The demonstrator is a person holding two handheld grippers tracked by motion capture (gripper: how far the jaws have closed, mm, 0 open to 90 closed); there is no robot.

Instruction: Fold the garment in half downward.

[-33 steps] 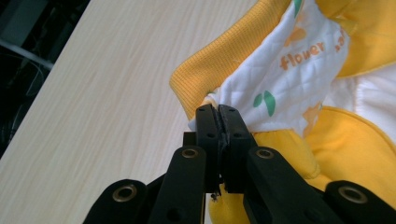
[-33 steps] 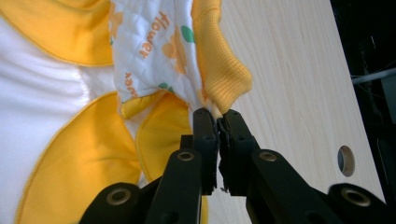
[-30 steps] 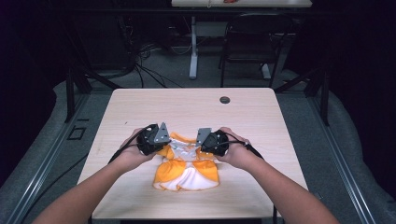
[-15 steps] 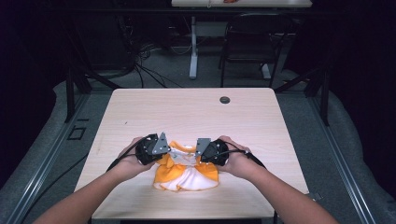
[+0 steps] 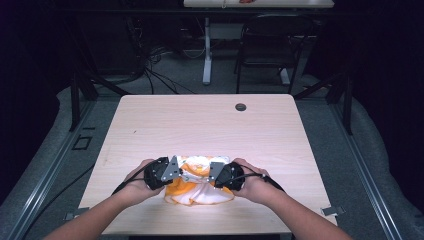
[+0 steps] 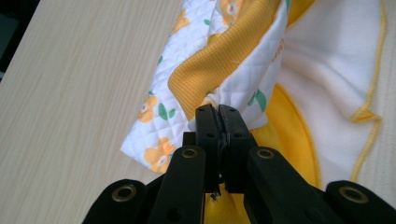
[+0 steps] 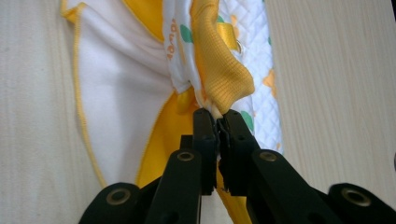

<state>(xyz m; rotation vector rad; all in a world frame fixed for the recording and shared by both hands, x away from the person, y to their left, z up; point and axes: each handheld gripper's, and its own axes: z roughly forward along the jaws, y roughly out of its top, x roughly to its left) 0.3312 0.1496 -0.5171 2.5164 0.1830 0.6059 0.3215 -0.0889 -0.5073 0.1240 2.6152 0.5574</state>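
Left gripper (image 6: 218,113): jaws clamped on a quilted, flower-printed fold of the small garment (image 5: 199,181).
Right gripper (image 7: 217,116): jaws clamped on its yellow ribbed trim.
Garment: bunched between the two, long axis running gripper to gripper, fleece lining spread on the table (image 5: 210,125) beneath. Both hold equally close.
Containers: none.

The high view looks forward and down over the table (image 5: 200,125) from afar, while both gripper views peer closely along their jaws, sharing the yellow-and-white garment (image 5: 199,181) (image 6: 224,60) (image 7: 219,65).
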